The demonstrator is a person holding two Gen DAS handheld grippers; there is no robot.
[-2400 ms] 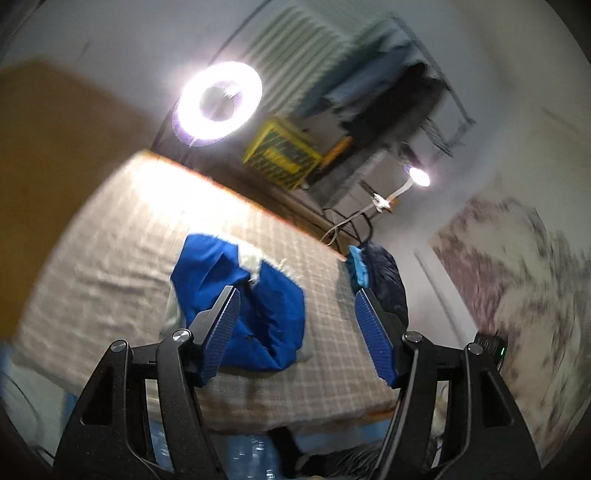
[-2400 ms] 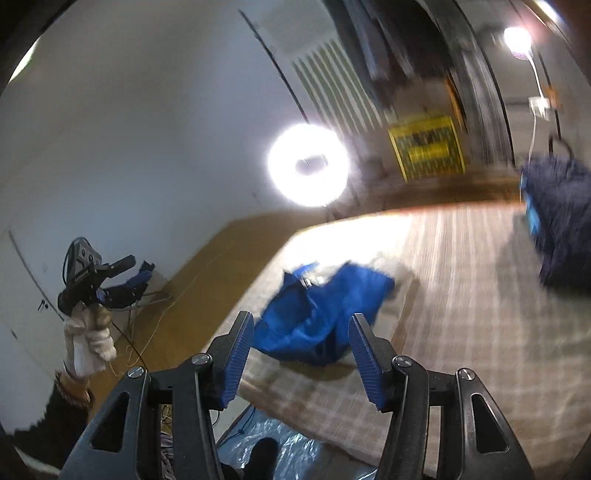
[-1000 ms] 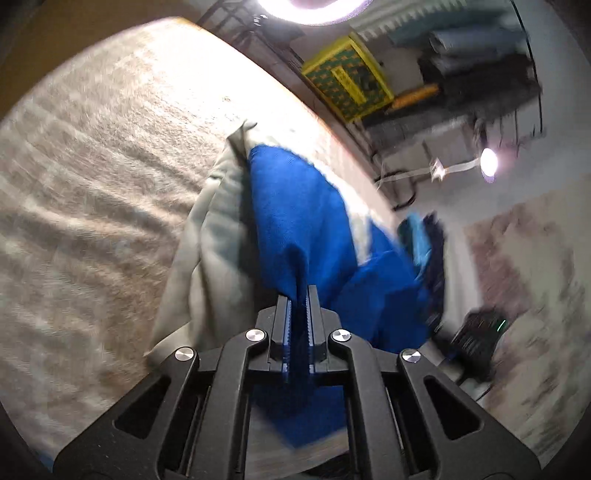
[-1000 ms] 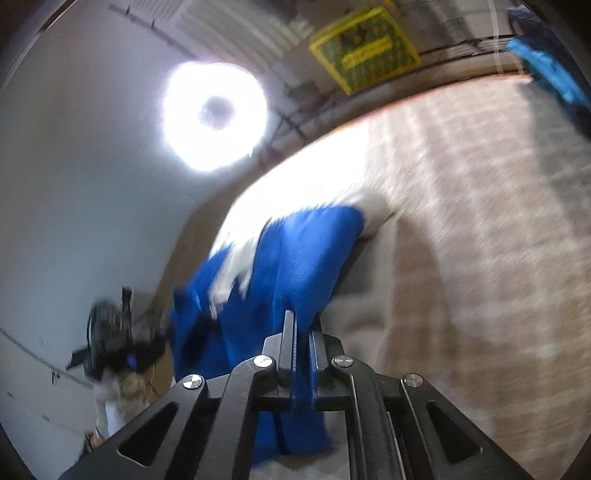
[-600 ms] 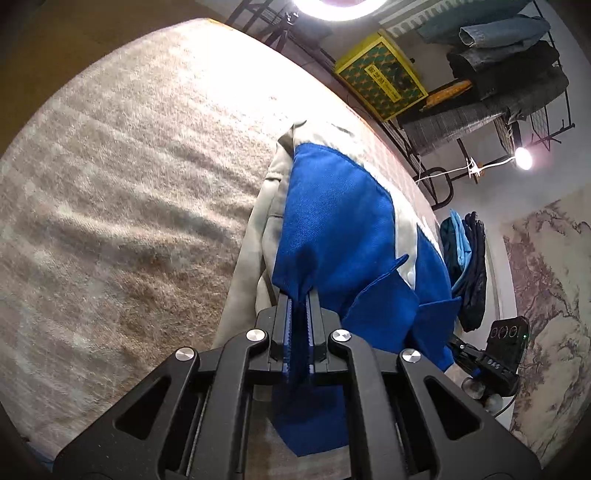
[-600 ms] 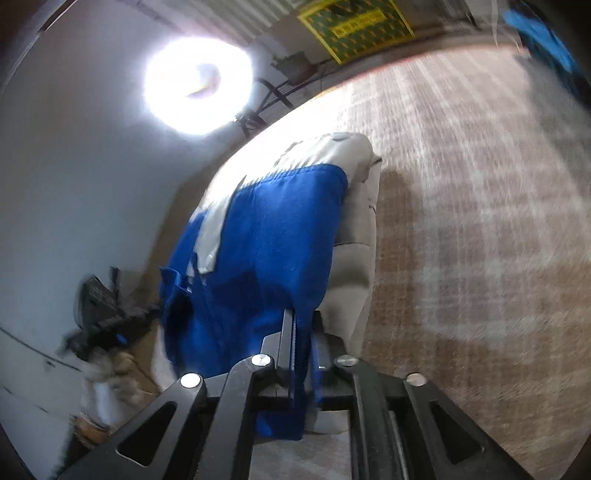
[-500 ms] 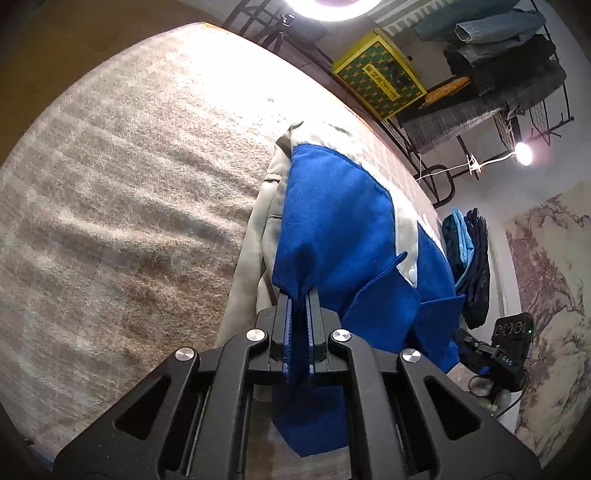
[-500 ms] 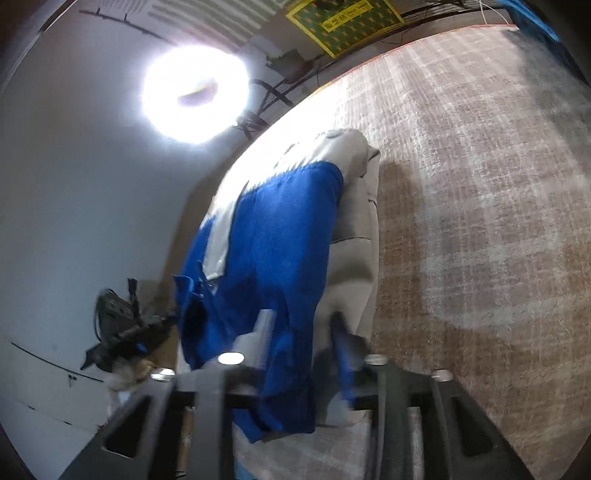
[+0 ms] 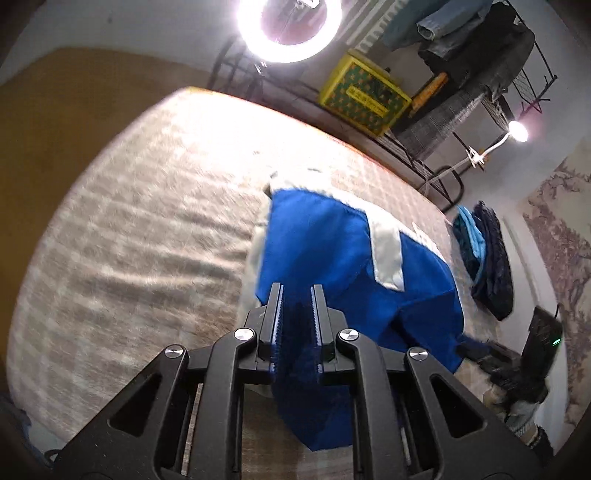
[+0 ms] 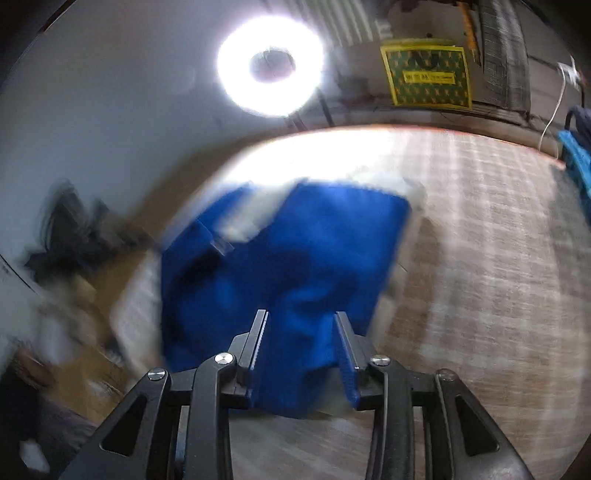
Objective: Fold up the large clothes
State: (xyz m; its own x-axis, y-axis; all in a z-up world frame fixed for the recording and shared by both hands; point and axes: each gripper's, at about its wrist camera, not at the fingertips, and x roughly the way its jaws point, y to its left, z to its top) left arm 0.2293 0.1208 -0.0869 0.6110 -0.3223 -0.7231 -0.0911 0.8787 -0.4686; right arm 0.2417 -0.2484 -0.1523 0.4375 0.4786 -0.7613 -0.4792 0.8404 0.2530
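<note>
Blue cloth of the garment (image 9: 325,251) lies between our left gripper (image 9: 296,291) jaws, now parting; our right gripper (image 10: 300,321) stands half-open, closing, cloth between.

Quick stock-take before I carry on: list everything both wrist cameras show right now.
garment: one, blue with white panels, on the bed
bedcover: one, beige checked, under the garment
folded clothes: one pile, dark and light blue, far bed edge
ring light: one, lit, behind the bed
crate: one, yellow, on the rack
clip lamp: one, lit, by the rack
left gripper: jaws opening, blue cloth between them
right gripper: jaws apart, closing, over the cloth; blurred
</note>
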